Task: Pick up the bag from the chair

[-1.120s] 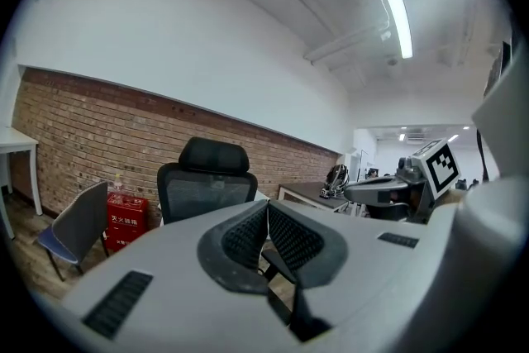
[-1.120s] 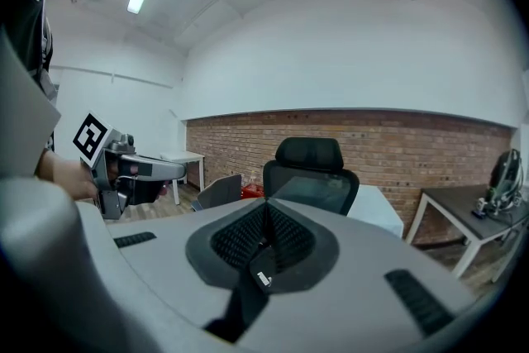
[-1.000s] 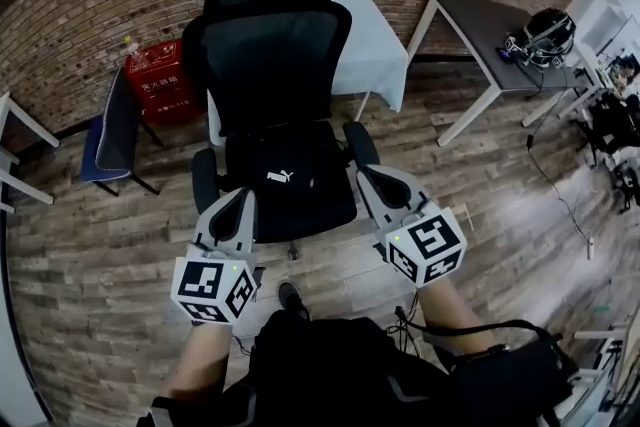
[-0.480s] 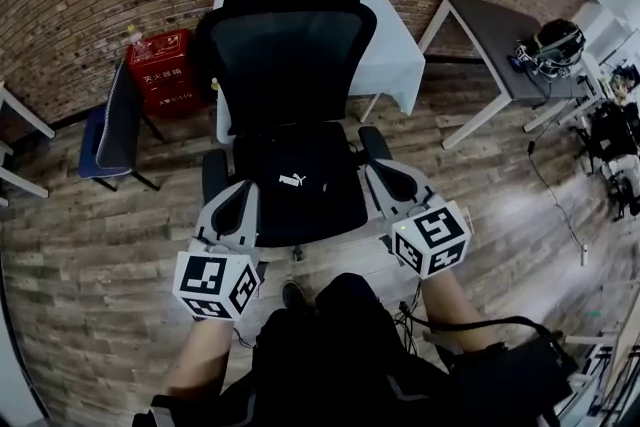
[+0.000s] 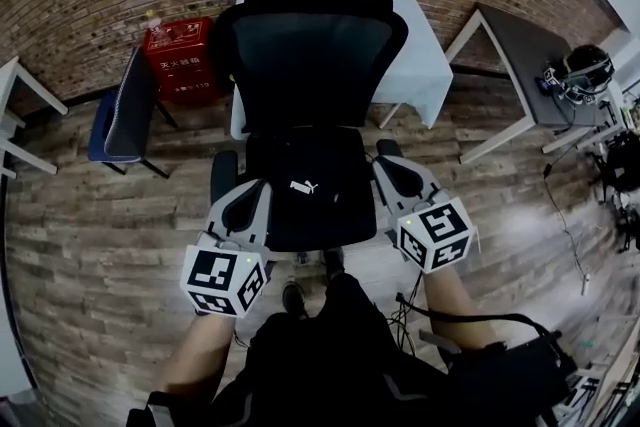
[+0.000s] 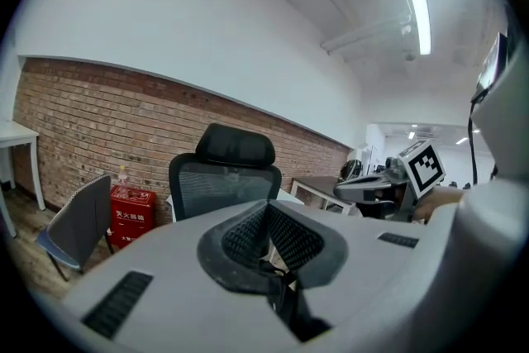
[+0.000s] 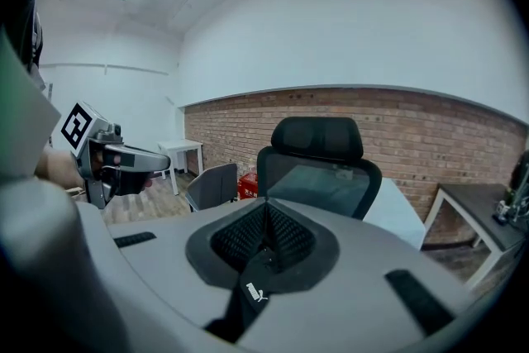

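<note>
Lying on chair [image 5: 315, 55] seat, black bag [image 5: 305, 187] is flanked by left gripper [image 5: 247, 193] and right gripper [image 5: 392, 167]; both sets of jaws closed, nothing gripped.

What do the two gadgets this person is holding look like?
Both the left gripper and right gripper are light grey plastic shells with black ribbed pads inside. Each carries a white cube printed with black square markers. The person wears black clothes.
</note>
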The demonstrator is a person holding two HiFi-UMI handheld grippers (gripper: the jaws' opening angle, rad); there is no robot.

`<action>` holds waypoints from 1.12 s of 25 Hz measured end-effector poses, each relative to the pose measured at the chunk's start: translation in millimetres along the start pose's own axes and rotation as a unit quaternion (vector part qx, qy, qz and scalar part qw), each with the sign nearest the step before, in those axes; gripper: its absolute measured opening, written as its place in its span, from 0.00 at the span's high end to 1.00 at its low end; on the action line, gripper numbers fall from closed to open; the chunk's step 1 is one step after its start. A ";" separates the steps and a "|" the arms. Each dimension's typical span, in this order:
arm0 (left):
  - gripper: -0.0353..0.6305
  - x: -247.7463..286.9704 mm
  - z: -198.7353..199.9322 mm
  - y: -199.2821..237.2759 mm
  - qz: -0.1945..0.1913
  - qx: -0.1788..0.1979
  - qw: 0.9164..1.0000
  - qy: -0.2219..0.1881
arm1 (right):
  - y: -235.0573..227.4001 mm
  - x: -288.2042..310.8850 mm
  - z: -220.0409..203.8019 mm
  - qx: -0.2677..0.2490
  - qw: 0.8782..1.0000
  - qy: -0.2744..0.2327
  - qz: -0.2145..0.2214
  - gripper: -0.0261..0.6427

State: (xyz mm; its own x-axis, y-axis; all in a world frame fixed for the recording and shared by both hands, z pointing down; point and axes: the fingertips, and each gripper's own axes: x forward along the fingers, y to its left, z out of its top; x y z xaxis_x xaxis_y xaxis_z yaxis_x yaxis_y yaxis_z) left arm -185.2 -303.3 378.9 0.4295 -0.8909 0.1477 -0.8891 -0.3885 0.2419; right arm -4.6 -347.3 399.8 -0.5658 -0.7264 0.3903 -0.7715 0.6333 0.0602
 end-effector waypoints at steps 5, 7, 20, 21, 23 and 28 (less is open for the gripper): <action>0.93 27.3 3.9 -2.0 0.011 0.009 1.000 0.006 | -27.8 25.9 -2.0 0.001 1.000 0.001 0.018 0.93; 0.93 40.2 1.2 -2.5 0.015 0.013 1.000 0.011 | -38.7 35.3 -6.0 0.002 1.000 0.002 0.028 0.93; 0.93 118.2 -9.6 -0.3 0.067 0.026 0.996 0.050 | -106.7 86.9 -27.6 -0.008 0.995 0.027 0.093 0.93; 0.93 122.6 -10.6 0.8 0.072 0.029 0.995 0.055 | -110.7 90.2 -28.9 -0.006 0.995 0.028 0.098 0.93; 0.93 131.8 -12.9 1.7 0.079 0.031 0.994 0.065 | -118.1 97.3 -34.0 -0.004 0.993 0.034 0.109 0.93; 0.93 153.5 -19.0 5.8 0.090 0.048 0.992 0.077 | -131.8 116.7 -49.5 -0.006 0.990 0.054 0.128 0.93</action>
State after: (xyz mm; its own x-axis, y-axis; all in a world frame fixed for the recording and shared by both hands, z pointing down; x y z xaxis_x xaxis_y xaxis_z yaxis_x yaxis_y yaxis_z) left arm -121.5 -437.8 421.2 0.2756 -0.9041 0.3265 -0.9612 -0.2542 0.1074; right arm 45.5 -502.3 482.9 -0.7080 -0.5092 0.4894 -0.6023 0.7972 -0.0419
